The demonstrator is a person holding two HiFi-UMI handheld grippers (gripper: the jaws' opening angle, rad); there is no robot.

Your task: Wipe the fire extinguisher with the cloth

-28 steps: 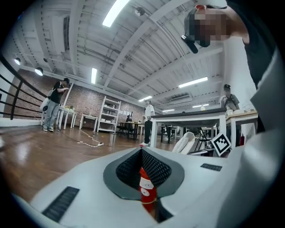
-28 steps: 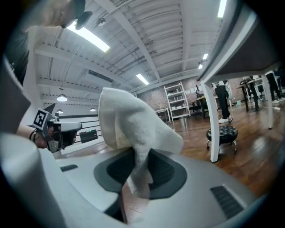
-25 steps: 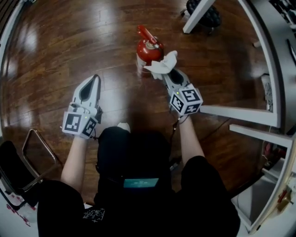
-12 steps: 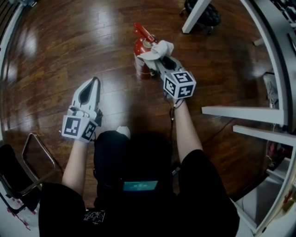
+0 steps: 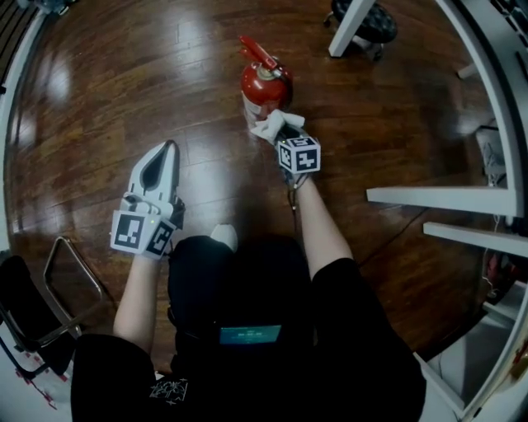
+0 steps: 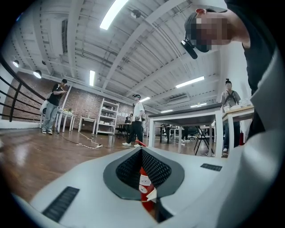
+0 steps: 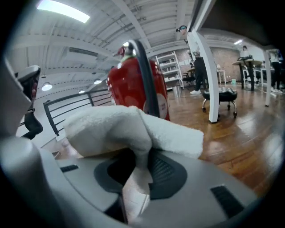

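A red fire extinguisher (image 5: 265, 86) stands upright on the wooden floor ahead of me, its red handle pointing up-left. My right gripper (image 5: 280, 128) is shut on a white cloth (image 5: 268, 126) and presses it against the lower near side of the cylinder. In the right gripper view the cloth (image 7: 129, 127) bulges over the jaws, with the red extinguisher (image 7: 133, 87) and its black hose close behind. My left gripper (image 5: 167, 148) hangs to the left above the floor, shut and holding nothing. Through its closed jaws the left gripper view shows a sliver of the extinguisher (image 6: 143, 183).
White table legs (image 5: 351, 29) and a black wheeled stool (image 5: 370, 25) stand at the far right. White shelving (image 5: 445, 198) lines the right side. A metal-framed chair (image 5: 58, 284) sits at the near left. People stand far off in the room.
My right gripper has carried the cloth down the extinguisher from its top, near the valve, to the lower body, moving left and toward me. The left gripper has barely shifted.
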